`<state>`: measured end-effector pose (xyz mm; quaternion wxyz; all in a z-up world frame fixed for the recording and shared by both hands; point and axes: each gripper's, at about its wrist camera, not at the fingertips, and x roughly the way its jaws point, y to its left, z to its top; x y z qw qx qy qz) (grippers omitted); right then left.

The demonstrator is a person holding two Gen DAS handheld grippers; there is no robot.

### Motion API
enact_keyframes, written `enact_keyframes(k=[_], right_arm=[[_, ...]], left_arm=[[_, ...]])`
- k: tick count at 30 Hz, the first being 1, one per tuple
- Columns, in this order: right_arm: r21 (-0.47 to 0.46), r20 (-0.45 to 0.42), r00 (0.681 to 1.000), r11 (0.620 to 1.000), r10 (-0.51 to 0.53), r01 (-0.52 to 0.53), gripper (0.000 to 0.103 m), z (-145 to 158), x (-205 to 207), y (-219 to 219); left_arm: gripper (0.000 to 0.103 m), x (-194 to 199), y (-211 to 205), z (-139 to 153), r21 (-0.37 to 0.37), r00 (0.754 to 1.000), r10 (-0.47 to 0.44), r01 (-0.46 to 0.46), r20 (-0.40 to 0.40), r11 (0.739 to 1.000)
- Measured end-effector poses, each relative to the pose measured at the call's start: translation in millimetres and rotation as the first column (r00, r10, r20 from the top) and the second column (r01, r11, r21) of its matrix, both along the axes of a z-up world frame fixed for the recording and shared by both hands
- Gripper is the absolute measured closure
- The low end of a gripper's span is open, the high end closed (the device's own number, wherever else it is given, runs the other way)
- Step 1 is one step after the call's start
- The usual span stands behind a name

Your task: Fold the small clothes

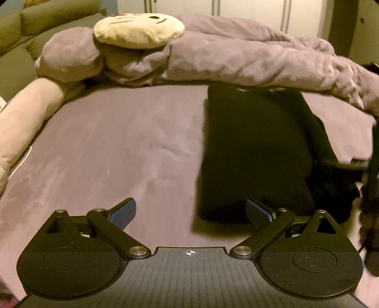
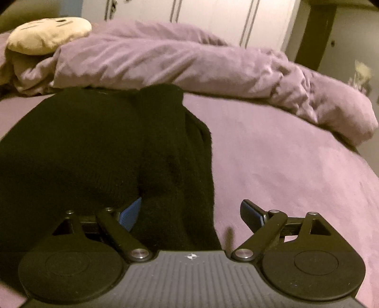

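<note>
Left wrist view: the left tool (image 1: 190, 213) hovers over the bed sheet (image 1: 106, 151) with its blue-padded fingers spread wide and nothing between them. Just beyond its right finger lies the black garment (image 1: 255, 151), laid flat as a long rectangle running away from the camera, its far end touching the crumpled purple duvet (image 1: 236, 54). A round cream face cushion (image 1: 138, 29) rests on the duvet at far left, and a pale pink bolster (image 1: 26, 118) lies along the bed's left edge.

Right wrist view: the right tool (image 2: 193, 213) is likewise spread, its fingers apart; the left blue pad (image 2: 130, 213) touches the near edge of the black garment (image 2: 94, 147), a fold of which lies between the fingers, while the right pad is over bare sheet (image 2: 284, 165). Farther off, the duvet (image 2: 189, 61) spans the bed, with white wardrobe doors (image 2: 213, 16) behind.
</note>
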<state>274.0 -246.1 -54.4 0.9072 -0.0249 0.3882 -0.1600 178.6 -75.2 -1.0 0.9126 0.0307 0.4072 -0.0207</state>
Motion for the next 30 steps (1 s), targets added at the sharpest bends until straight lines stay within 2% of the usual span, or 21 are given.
enact_keyframes(k=[4,7,10,12,15,20,22,26,30], right_arm=[[0.043,-0.081,0.997,0.999,-0.014,0.018,0.012,13,-46,12],[0.132,-0.092,0.996,0.991,0.014,-0.002,0.004,16,-90,19],[0.209,-0.097,0.994,0.977,0.055,-0.033,0.004,24,-124,29],[0.225,-0.115,0.992,0.974,0.049,-0.022,0.004,31,-136,34],[0.245,-0.171,0.984,0.969,0.042,0.001,0.004,40,-140,35],[0.240,-0.194,0.980,0.971,0.052,-0.003,0.004,50,-149,39],[0.222,-0.219,0.974,0.975,0.050,-0.001,0.004,51,-149,41],[0.232,-0.215,0.975,0.973,0.063,-0.012,0.004,55,-148,45],[0.239,-0.233,0.971,0.971,0.048,0.009,0.004,56,-143,43]], left_arm=[[0.002,-22,-2,-1,0.049,1.000,-0.009,0.008,0.012,0.999],[0.001,-35,-6,-1,0.056,1.000,-0.020,0.020,-0.002,0.998],[0.001,-41,-10,-1,0.072,0.999,-0.027,0.028,-0.020,0.997],[0.001,-44,-11,0,0.064,0.999,-0.031,0.033,-0.040,0.997],[0.000,-47,-9,2,0.013,0.996,-0.036,0.037,-0.079,0.999],[0.000,-50,-4,3,-0.047,0.990,-0.033,0.027,-0.138,0.999],[0.000,-50,-5,3,-0.034,0.988,-0.030,0.025,-0.152,0.999],[0.000,-47,-13,3,0.018,0.984,-0.050,0.054,-0.172,0.998],[0.000,-43,-18,2,0.029,0.981,-0.058,0.064,-0.187,0.998]])
